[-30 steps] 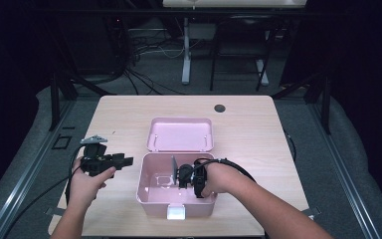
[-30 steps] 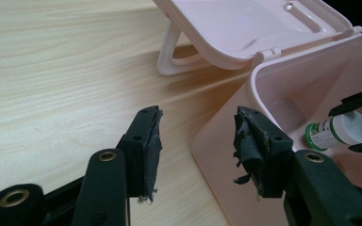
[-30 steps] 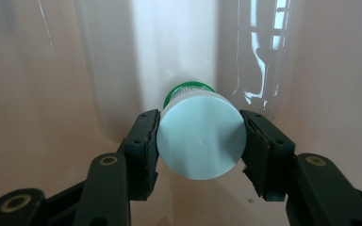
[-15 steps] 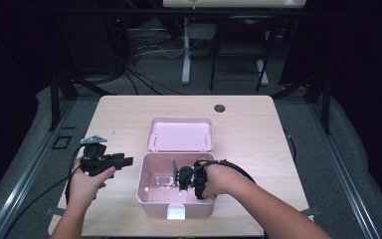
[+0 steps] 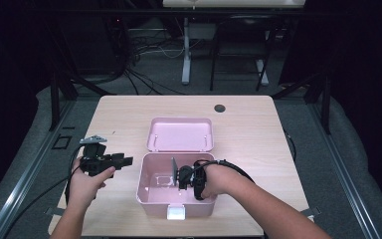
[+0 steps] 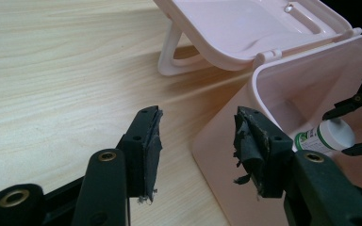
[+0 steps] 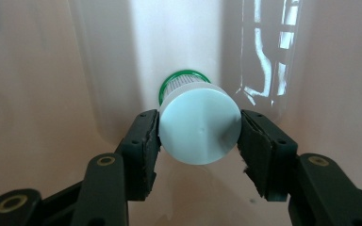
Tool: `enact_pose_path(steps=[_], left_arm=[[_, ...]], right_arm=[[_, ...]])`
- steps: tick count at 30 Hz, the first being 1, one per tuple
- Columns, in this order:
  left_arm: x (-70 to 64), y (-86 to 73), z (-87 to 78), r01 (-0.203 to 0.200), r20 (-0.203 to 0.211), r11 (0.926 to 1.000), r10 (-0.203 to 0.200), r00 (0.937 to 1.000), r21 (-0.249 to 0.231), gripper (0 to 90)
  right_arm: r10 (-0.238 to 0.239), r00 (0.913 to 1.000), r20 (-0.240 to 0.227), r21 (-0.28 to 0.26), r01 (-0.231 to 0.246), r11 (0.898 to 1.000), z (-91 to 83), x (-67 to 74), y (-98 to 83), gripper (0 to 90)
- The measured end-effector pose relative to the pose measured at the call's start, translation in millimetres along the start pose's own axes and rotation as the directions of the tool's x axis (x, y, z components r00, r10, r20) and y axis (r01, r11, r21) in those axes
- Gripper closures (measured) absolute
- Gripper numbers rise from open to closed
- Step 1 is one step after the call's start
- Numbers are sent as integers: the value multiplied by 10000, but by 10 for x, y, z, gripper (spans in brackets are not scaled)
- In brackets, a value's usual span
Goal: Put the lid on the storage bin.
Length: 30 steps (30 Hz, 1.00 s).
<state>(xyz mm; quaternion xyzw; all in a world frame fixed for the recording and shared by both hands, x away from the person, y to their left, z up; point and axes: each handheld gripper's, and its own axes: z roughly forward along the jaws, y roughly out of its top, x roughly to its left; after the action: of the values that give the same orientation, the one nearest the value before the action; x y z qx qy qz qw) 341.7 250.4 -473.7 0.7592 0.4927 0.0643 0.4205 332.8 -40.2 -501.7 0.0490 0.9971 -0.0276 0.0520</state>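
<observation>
A pink box [image 5: 144,185] stands open on the wooden table [image 5: 258,139], its lid [image 5: 180,133] laid back behind it. My right gripper [image 5: 175,175] reaches down inside the box, shut on the white cap of a small bottle [image 7: 195,113] with a green label; both pads press the cap's sides. In the left gripper view that bottle [image 6: 327,136] shows low inside the box [image 6: 226,155]. My left gripper [image 5: 127,160] hovers just left of the box, open, with nothing between its fingers [image 6: 146,141].
A white latch [image 5: 176,213] sits on the box's front wall. A dark round hole [image 5: 220,108] marks the table's far edge. Bare tabletop lies to the left of the box and beyond the lid. Cables and stand legs cross the floor behind.
</observation>
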Motion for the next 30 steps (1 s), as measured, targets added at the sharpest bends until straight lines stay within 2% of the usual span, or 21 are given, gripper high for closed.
enact_pose_path(steps=[9, 18, 24, 30], left_arm=[[-6, 5, -3, 7, -14, 10000, -7, 10000, -20, 511], [-31, 11, -9, -120, -80, 9999, 120, 9999, -10, 514], [-55, 14, -12, -209, -50, 9998, 209, 9998, 37, 517], [-112, 20, -6, -359, 50, 9993, 358, 9993, 59, 528]], right_arm=[[174, 9998, -12, -332, -174, 9993, -80, -13, -21, 484], [281, 9993, 248, -640, -264, 9976, -248, -25, -47, 483], [566, 9981, 236, -828, -544, 9951, -308, -29, -70, 482], [1064, 9939, 292, -1370, -1015, 9854, -396, -37, -102, 487]])
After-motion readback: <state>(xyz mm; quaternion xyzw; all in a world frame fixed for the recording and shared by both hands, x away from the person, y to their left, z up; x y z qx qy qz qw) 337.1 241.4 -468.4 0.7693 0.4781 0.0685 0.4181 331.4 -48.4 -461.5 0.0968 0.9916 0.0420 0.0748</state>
